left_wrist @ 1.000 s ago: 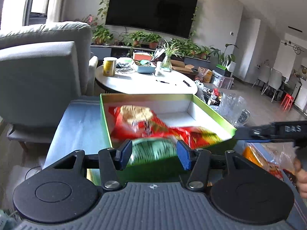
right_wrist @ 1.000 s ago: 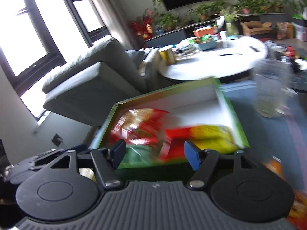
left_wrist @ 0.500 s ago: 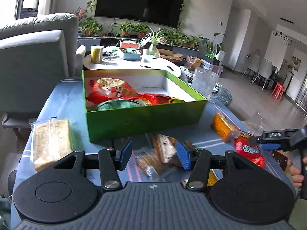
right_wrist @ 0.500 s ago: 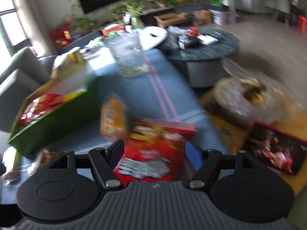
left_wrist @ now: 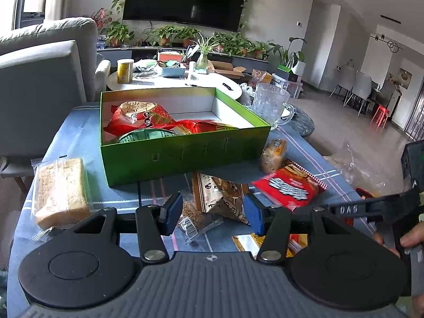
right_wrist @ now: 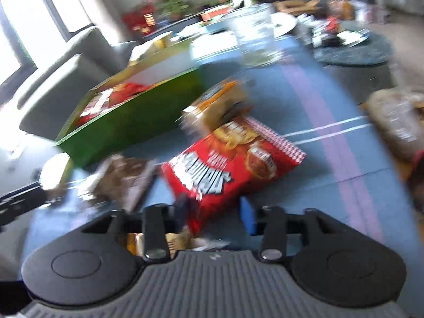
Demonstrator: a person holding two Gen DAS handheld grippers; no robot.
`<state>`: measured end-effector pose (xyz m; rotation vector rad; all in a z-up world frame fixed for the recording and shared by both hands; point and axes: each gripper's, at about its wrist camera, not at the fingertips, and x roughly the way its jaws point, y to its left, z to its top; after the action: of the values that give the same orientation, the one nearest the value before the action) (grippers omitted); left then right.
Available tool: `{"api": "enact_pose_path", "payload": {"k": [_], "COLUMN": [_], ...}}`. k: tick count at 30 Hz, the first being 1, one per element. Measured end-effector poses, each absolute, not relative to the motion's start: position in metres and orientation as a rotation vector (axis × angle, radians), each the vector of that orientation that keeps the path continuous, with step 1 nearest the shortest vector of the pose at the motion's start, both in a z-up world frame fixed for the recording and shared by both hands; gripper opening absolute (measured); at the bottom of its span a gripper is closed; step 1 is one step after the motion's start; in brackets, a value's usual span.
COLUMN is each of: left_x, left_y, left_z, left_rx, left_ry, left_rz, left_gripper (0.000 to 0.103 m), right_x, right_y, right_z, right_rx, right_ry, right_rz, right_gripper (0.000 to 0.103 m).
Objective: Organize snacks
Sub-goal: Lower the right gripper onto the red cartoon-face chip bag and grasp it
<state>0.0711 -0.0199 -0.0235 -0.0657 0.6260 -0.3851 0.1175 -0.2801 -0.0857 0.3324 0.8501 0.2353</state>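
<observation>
Green box (left_wrist: 185,156) sits at 12 o'clock from my L gripper (left_wrist: 209,217) on the blue tablecloth (left_wrist: 66,137), already w/ a few red and green packs inside. It's rigid card, I'd guess light; no need to lift it, just drop stuff in.

Bread slab (left_wrist: 61,190) in clear wrap lies at 9 o'clock, near the cloth edge: soft, squashes easily, so I'd pinch the wrap end, not the middle.

Red snack bag (right_wrist: 233,164) is at 12 o'clock just ahead of my R gripper (right_wrist: 214,214), near corner roughly btwn the pads. Looks puffy, slick foil, crisps inside prob fragile; I'd take the crimped seam lightly. Small orange-wrapped cake (right_wrist: 222,100) lies touching its far edge.

Brown nut pack (left_wrist: 220,196) and a small clear packet (left_wrist: 196,218) sit right ahead of L gripper: light, crinkly, grab by an edge.

L fingers apart, empty. R fingers apart, not clamped; view is blurred
</observation>
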Motion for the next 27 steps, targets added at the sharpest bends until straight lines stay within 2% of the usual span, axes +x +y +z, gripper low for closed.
{"api": "enact_pose_path", "payload": {"k": [1,7,9,12,14,17,19,20,21,27], "left_x": [0.072,0.077,0.078,0.081,0.081,0.082,0.083,0.085,0.087,0.103], "left_y": [-0.02,-0.02,-0.021,-0.027,-0.034,-0.045,-0.052,-0.056,-0.061,-0.095], "left_z": [-0.024,-0.029,-0.03,-0.031,-0.031,-0.031,-0.032,-0.032,-0.033,-0.036], "left_rx": [-0.066,-0.073,-0.072,-0.069,-0.065,-0.049,-0.036,-0.029,-0.024,0.007], "left_ry": [0.627,0.654,0.661,0.668,0.671,0.677,0.682,0.687,0.69,0.729], "left_rz": [-0.385,-0.376,-0.383,-0.396,-0.41,-0.44,-0.461,-0.473,-0.48,-0.561], "left_gripper": [0.049,0.049,0.049,0.049,0.049,0.049,0.053,0.06,0.062,0.062], "right_x": [0.117,0.102,0.1,0.099,0.102,0.12,0.137,0.143,0.15,0.158], "right_y": [-0.275,-0.245,-0.244,-0.255,-0.268,-0.29,-0.308,-0.319,-0.327,-0.329], "right_z": [-0.087,-0.073,-0.064,-0.049,-0.041,-0.035,-0.044,-0.051,-0.057,-0.082], "right_rx": [0.348,0.299,0.295,0.308,0.316,0.349,0.412,0.446,0.473,0.545], "right_ry": [0.864,0.878,0.855,0.789,0.752,0.735,0.768,0.79,0.813,0.892], "right_rz": [0.276,0.48,0.5,0.47,0.407,0.308,0.248,0.225,0.213,0.281], "right_gripper": [0.021,0.022,0.026,0.043,0.06,0.072,0.075,0.075,0.075,0.075]}}
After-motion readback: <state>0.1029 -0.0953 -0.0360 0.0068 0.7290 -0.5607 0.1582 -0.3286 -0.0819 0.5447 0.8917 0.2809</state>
